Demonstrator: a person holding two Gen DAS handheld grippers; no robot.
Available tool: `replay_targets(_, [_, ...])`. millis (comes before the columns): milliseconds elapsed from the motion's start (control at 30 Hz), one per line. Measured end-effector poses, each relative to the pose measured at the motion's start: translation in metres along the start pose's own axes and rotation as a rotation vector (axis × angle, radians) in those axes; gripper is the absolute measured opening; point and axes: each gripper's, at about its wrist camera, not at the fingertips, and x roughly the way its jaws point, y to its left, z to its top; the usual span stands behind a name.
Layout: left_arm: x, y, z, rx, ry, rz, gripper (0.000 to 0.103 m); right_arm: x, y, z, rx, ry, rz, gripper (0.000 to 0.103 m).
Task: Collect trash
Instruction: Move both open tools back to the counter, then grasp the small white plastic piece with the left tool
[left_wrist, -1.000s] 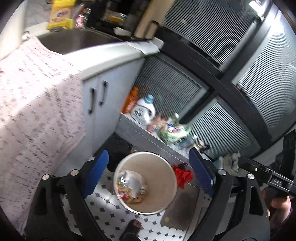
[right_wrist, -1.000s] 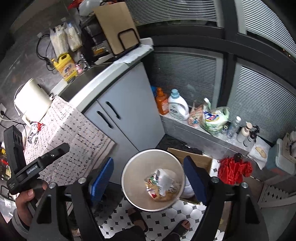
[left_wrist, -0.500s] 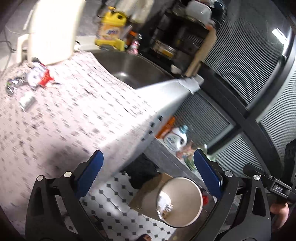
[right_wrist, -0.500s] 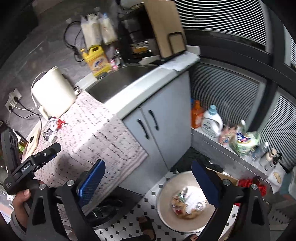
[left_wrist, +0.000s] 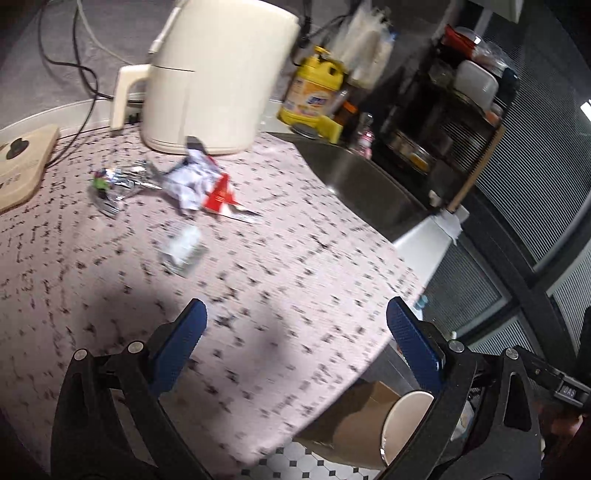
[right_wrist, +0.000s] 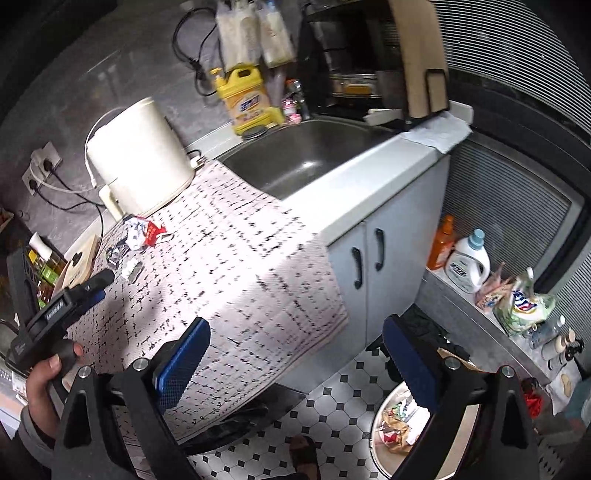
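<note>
Trash lies on the patterned cloth: a crumpled white and red wrapper (left_wrist: 201, 182), a silver foil wrapper (left_wrist: 114, 184) and a small clear wrapper (left_wrist: 183, 245). My left gripper (left_wrist: 295, 332) is open and empty above the cloth, short of the trash. The trash also shows far left in the right wrist view (right_wrist: 142, 232). My right gripper (right_wrist: 295, 354) is open and empty above the cloth's hanging edge. The round bin (right_wrist: 380, 421) with trash inside stands on the floor, lower right; its rim shows in the left wrist view (left_wrist: 400, 417).
A cream kettle (left_wrist: 214, 74) stands behind the trash. A wooden board (left_wrist: 26, 166) lies at the left. A yellow detergent jug (left_wrist: 314, 92) and the sink (right_wrist: 306, 155) are to the right. Bottles and bags (right_wrist: 480, 273) line a low ledge by the window.
Both grippers swung up and left, from over the bin toward the counter. The left now looks at the trash on the cloth. Both stayed open.
</note>
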Motion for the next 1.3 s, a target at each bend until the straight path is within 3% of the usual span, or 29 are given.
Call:
replay_targets(67, [0.003,0.015,0.007,-0.015,-0.008,0.014,0.094,0.008,0.012,0.002,-0.005,0.009,0.005,0.091])
replay_targets(233, [0.014,0.050,0.024,-0.038,0.003,0.039,0.074,0.025,0.037,0.008,-0.005,0.007,0.009,0.091])
replay_targets(400, [0.037,0.073,0.036,-0.017,0.053,0.055,0.069,0.039,0.057,0.013,0.014,0.009,0.005,0.091])
replay_targets(567, [0.056,0.083,0.043,0.004,0.092,0.038,0.055,0.052,0.072,0.015,0.016,0.027,-0.002,0.087])
replay_targets(667, [0.068,0.086,0.044,0.012,0.122,0.050,0.038,0.058,0.081,0.017,0.011,0.033,-0.001,0.085])
replay_targets(700, [0.072,0.088,0.044,0.009,0.139,0.042,0.028,0.061,0.084,0.017,0.006,0.037,-0.001,0.085])
replay_targets(900, [0.062,0.103,0.048,-0.019,0.125,0.025,0.027,0.078,0.106,0.028,-0.029,0.049,0.026,0.082])
replay_targets(1300, [0.009,0.149,0.062,-0.088,0.011,0.087,0.027,0.130,0.185,0.055,-0.168,0.106,0.180,0.056])
